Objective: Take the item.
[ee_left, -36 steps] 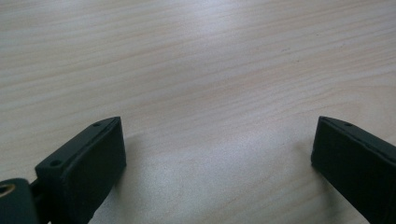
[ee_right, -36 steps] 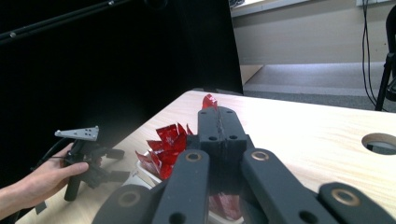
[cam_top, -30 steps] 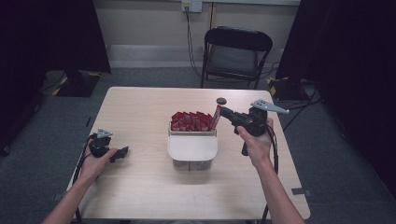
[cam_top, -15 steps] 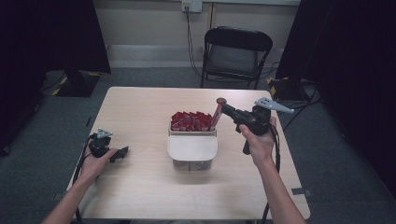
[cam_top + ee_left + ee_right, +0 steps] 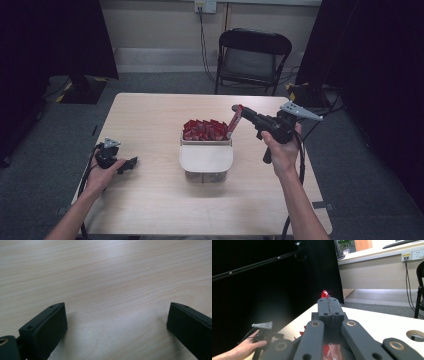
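The table (image 5: 150,125) carries a white box (image 5: 206,161) at its centre, packed at the 12 o'clock end with red sachets (image 5: 204,130). At 3 o'clock from the box, the right gripper (image 5: 238,111) pinches one red sachet (image 5: 233,121) by its top edge, above the box's corner. It looks light and floppy (best gripped near the sealed end). At 9 o'clock, the left gripper (image 5: 133,161) rests spread wide, holding nothing.

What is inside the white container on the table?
The white container holds upright red packets in its rear part. A white lid covers the front part, so what lies beneath is hidden.
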A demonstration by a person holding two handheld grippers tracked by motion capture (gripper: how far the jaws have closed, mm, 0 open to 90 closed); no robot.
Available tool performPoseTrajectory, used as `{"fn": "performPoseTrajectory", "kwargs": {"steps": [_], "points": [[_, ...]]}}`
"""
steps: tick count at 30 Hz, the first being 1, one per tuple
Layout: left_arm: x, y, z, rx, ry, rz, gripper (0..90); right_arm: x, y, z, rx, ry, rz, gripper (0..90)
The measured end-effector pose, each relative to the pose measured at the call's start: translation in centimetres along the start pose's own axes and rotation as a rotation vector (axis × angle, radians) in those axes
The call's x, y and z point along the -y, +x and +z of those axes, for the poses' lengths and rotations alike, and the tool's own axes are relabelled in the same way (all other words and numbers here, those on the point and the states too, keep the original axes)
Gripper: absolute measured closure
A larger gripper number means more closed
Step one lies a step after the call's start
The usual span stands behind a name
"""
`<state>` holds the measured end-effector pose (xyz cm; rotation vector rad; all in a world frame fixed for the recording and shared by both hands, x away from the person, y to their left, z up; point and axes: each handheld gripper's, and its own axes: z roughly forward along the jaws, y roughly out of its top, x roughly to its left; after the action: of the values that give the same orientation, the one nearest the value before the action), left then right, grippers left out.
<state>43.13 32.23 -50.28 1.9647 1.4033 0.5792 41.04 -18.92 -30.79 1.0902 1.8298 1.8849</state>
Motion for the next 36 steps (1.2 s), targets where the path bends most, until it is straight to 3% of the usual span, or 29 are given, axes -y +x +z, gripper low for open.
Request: {"fn": "performPoseTrajectory", "kwargs": {"steps": [20,36], "points": [[0.0,0.0,0.0,0.0,0.0,0.0,2.5,-1.5,-0.4,-1.7,0.011,-0.071,0.008,90.0],[0.0,0.0,0.0,0.0,0.0,0.0,2.5,-1.6,-2.4,-2.8,0.082,-0.077,0.015,90.0]]}}
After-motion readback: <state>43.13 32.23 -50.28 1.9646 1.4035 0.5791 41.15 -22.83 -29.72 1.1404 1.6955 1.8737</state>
